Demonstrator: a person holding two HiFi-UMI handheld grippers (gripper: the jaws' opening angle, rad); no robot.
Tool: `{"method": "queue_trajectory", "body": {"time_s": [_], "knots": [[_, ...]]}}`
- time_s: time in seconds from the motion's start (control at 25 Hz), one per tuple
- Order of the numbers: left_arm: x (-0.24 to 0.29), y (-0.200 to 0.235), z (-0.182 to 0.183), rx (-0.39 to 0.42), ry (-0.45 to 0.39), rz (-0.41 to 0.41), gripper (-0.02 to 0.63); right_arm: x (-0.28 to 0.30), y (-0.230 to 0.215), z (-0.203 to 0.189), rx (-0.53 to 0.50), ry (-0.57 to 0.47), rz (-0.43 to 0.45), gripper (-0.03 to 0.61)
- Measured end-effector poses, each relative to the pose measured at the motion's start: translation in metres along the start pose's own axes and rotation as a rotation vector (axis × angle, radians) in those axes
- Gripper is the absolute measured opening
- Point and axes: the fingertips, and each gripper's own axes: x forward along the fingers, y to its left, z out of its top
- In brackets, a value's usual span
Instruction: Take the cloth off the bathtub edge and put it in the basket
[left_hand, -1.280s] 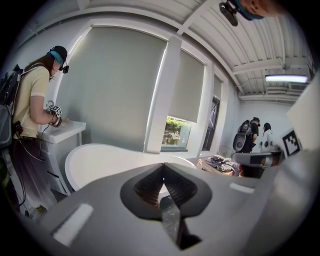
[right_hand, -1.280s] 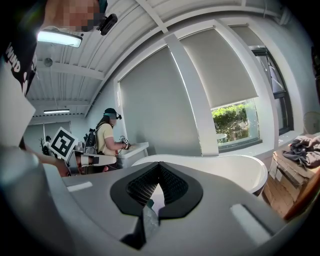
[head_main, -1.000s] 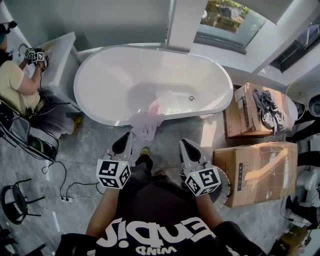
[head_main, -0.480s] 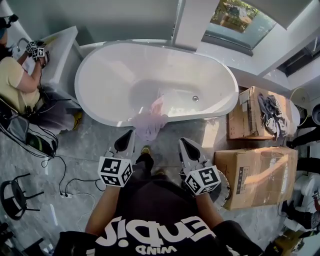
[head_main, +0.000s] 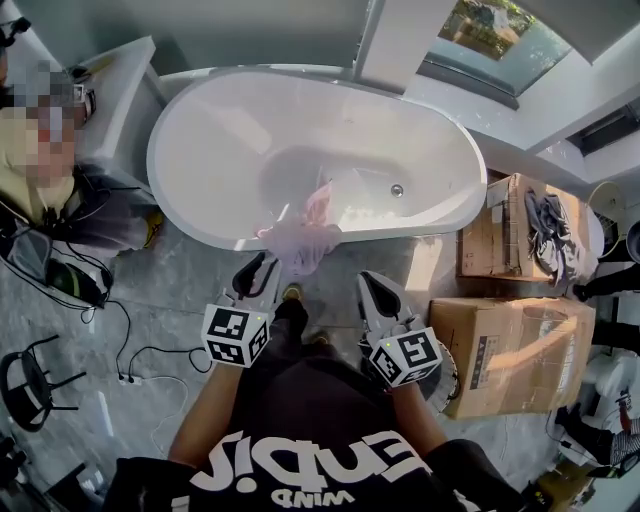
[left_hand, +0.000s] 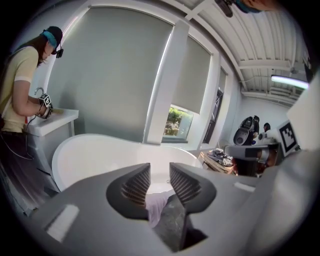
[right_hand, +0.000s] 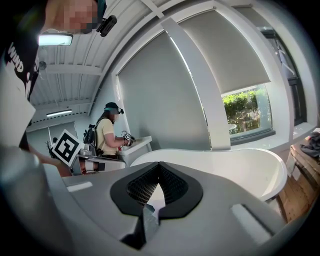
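Observation:
A pale lilac cloth (head_main: 300, 238) hangs over the near rim of the white bathtub (head_main: 200, 215), part inside and part down the outer wall. My left gripper (head_main: 260, 272) is just short of the cloth's lower left edge. Its jaws are opening, with a narrow gap and nothing between them. In the left gripper view the cloth (left_hand: 159, 206) shows beyond the left gripper (left_hand: 160, 181). My right gripper (head_main: 372, 292) is shut and empty, right of the cloth over the floor, and the right gripper (right_hand: 159, 175) points at the tub. A round container's rim (head_main: 452, 380) peeks out by the right cube.
Two cardboard boxes (head_main: 510, 345) (head_main: 495, 240) stand right of the tub, the far one with dark clothes (head_main: 550, 225) on it. A person (head_main: 35, 160) works at a white counter (head_main: 120, 110) at the left. Cables (head_main: 130, 372) and a black chair (head_main: 25, 385) are on the floor.
The left gripper has moved forward toward the cloth and its jaws have parted slightly. The right gripper has stayed shut and in nearly the same place.

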Motion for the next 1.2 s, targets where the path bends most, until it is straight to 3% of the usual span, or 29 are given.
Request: {"method": "queue_trajectory", "body": {"time_s": [0.24, 0.36, 1.2], "knots": [[0.026, 0.008, -0.011, -0.012, 0.068, -0.009, 0.196, 0.021, -0.009, -0.005, 0.013, 0.024, 0.007, 0.006], [0.036, 0.009, -0.020, -0.022, 0.106, -0.023, 0.229, 0.030, -0.011, -0.010, 0.022, 0.045, 0.012, 0.006], [0.094, 0.053, -0.085, -0.080, 0.283, -0.021, 0.270, 0.077, -0.023, -0.045, 0.042, 0.156, -0.002, 0.006]]}}
